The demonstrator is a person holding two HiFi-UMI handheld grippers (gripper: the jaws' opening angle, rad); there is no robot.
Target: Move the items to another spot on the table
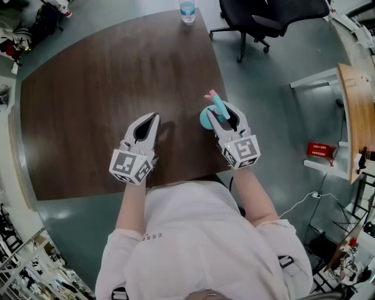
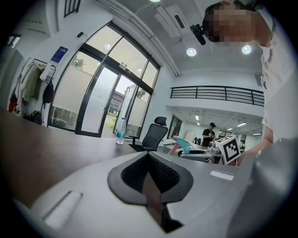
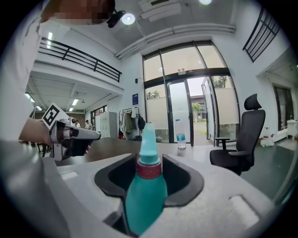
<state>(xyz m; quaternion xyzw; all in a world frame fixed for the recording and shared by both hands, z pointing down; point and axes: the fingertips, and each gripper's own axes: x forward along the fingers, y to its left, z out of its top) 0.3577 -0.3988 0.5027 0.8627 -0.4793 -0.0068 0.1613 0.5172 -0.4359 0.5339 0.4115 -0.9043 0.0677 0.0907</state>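
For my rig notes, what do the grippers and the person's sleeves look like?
The left gripper and right gripper are pale grey shells tapering to black-padded jaws, each carrying a white cube with black square markers. The person's pale pinkish top has sleeves ending above the forearms.

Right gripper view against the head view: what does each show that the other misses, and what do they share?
Only the right gripper view: on the teal bottle, a red collar under the nozzle, and tall glass doors beyond the table. Only the head view: the person's white shirt and the table's full outline. Both: the right gripper shut on the teal bottle, the left gripper beside it, a water bottle at the table's far edge, and a black office chair.
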